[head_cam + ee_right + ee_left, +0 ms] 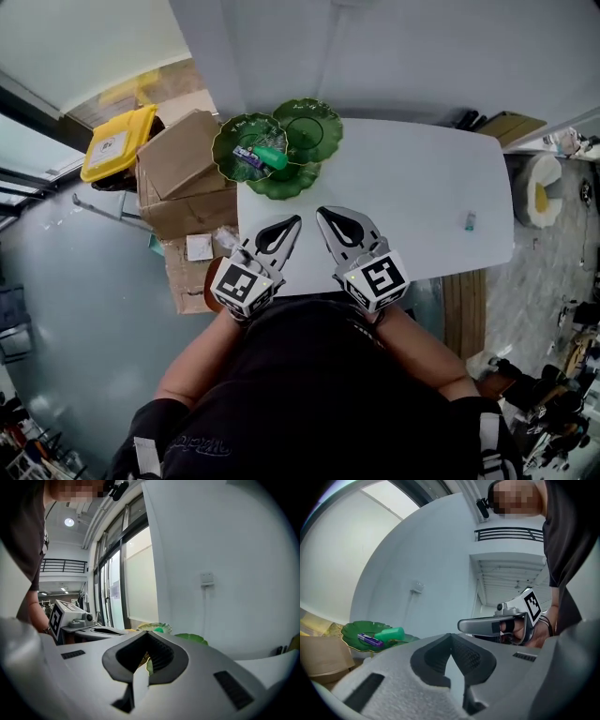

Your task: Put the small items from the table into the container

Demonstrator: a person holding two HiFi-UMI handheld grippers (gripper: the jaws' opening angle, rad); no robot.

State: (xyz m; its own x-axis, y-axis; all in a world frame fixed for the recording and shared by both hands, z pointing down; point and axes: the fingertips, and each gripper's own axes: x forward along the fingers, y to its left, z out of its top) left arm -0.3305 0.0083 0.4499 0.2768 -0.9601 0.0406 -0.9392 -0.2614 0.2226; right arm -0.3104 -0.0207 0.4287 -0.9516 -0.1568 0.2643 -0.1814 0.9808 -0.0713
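A green leaf-shaped dish [232, 134] stands at the far left corner of the white table [412, 178]. In it lie a green item [272, 157] and a purple item [248, 156]; the left gripper view also has the dish [351, 632] with both inside. One small pale item [470, 221] lies alone near the table's right edge. My left gripper [297, 220] and right gripper [320, 212] hover side by side over the near edge, both shut and empty. Their tips point toward the dish, well short of it.
Cardboard boxes [183, 159] and a yellow bin [117, 141] stand on the floor left of the table. A white round stool [539, 192] stands to the right. A white wall rises just behind the table.
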